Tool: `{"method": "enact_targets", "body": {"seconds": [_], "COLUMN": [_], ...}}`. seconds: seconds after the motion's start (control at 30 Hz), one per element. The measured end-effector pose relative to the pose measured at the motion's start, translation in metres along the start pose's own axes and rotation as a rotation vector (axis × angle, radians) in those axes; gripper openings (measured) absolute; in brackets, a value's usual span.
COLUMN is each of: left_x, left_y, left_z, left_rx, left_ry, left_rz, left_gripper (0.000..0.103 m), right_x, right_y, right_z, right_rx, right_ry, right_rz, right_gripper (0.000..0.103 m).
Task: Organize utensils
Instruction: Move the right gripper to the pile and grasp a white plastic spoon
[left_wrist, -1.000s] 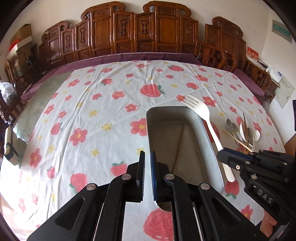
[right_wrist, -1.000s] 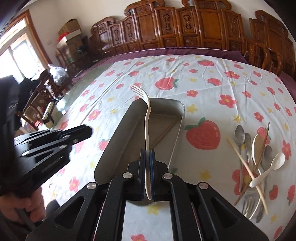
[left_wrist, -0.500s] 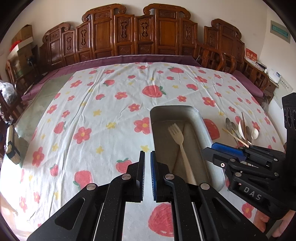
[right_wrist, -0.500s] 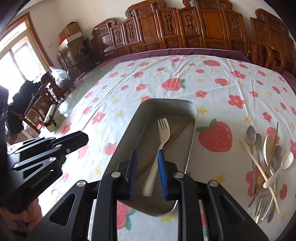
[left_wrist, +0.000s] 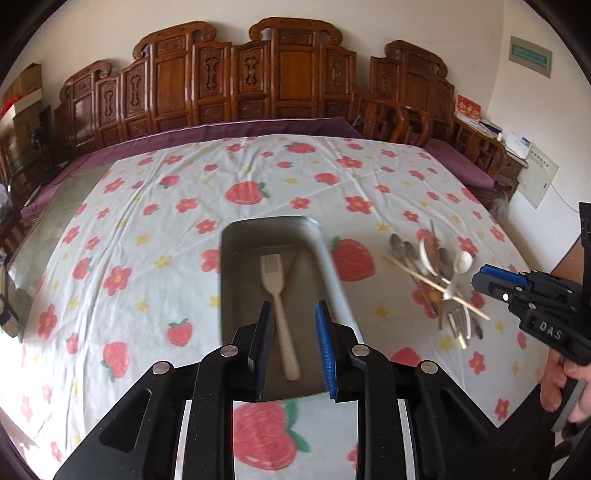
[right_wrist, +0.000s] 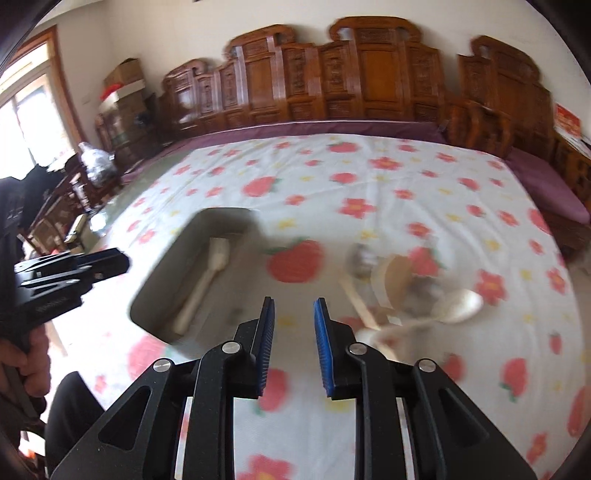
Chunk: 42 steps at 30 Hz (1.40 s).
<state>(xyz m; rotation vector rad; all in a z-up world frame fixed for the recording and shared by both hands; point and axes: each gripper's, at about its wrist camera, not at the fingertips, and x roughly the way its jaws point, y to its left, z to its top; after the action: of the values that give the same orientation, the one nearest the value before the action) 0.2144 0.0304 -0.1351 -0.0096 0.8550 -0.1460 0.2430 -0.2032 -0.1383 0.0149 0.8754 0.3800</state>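
A cream plastic fork (left_wrist: 277, 302) lies lengthwise in the grey metal tray (left_wrist: 325, 254), beside a thin brown chopstick. My left gripper (left_wrist: 294, 325) is open and empty, above the tray's near end with the fork handle showing between its fingers. The right gripper (left_wrist: 491, 277) shows at the right in this view, beside a pile of spoons, forks and chopsticks (left_wrist: 436, 273). In the blurred right wrist view my right gripper (right_wrist: 294, 325) is open and empty, over the cloth between the tray (right_wrist: 159, 291) with the fork (right_wrist: 207, 277) and the utensil pile (right_wrist: 402, 291).
The table carries a white cloth with strawberries and flowers (left_wrist: 155, 236). Carved wooden chairs (left_wrist: 258, 77) line its far side. The left gripper and the hand holding it (right_wrist: 55, 280) show at the left of the right wrist view.
My right gripper let the fork go into the tray, opened, and moved right toward the utensil pile. My left gripper went from shut to open.
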Motion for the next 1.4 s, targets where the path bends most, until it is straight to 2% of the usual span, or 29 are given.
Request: {"method": "enact_targets", "body": {"seconds": [0.17, 0.23, 0.3, 0.5, 0.57, 0.87, 1.0, 1.1, 1.4], "left_x": [-0.002, -0.002, -0.002, -0.005, -0.007, -0.006, -0.004, -0.005, -0.006], "left_y": [-0.036, -0.047, -0.057, -0.078, -0.082, -0.092, -0.094, -0.094, -0.09], "left_z": [-0.003, -0.005, -0.006, -0.013, -0.015, -0.021, -0.022, -0.023, -0.025], "left_rx": [0.036, 0.034, 0.039, 0.06, 0.071, 0.092, 0.103, 0.102, 0.104], "left_ry": [-0.026, -0.026, -0.03, -0.047, -0.058, -0.061, -0.057, -0.056, -0.058], "left_rz": [-0.034, -0.052, -0.062, -0.076, -0.067, -0.056, -0.053, -0.054, -0.049], "left_gripper": [0.045, 0.047, 0.048, 0.069, 0.072, 0.075, 0.075, 0.075, 0.075], "right_x": [-0.006, -0.006, -0.003, 0.012, 0.022, 0.06, 0.074, 0.081, 0.097], "right_y": [-0.045, -0.058, -0.067, -0.081, -0.086, -0.095, -0.101, -0.105, -0.119], "right_z": [-0.011, -0.014, -0.016, -0.017, -0.017, -0.013, -0.013, -0.012, -0.01], "right_rx": [0.053, 0.072, 0.091, 0.139, 0.169, 0.311, 0.394, 0.41, 0.493], "right_ry": [0.021, 0.027, 0.029, 0.055, 0.072, 0.119, 0.148, 0.162, 0.186], "right_rz": [-0.059, -0.069, -0.077, -0.07, -0.057, -0.012, -0.039, -0.071, -0.083], "right_gripper": [0.024, 0.035, 0.038, 0.039, 0.039, 0.039, 0.039, 0.039, 0.043]}}
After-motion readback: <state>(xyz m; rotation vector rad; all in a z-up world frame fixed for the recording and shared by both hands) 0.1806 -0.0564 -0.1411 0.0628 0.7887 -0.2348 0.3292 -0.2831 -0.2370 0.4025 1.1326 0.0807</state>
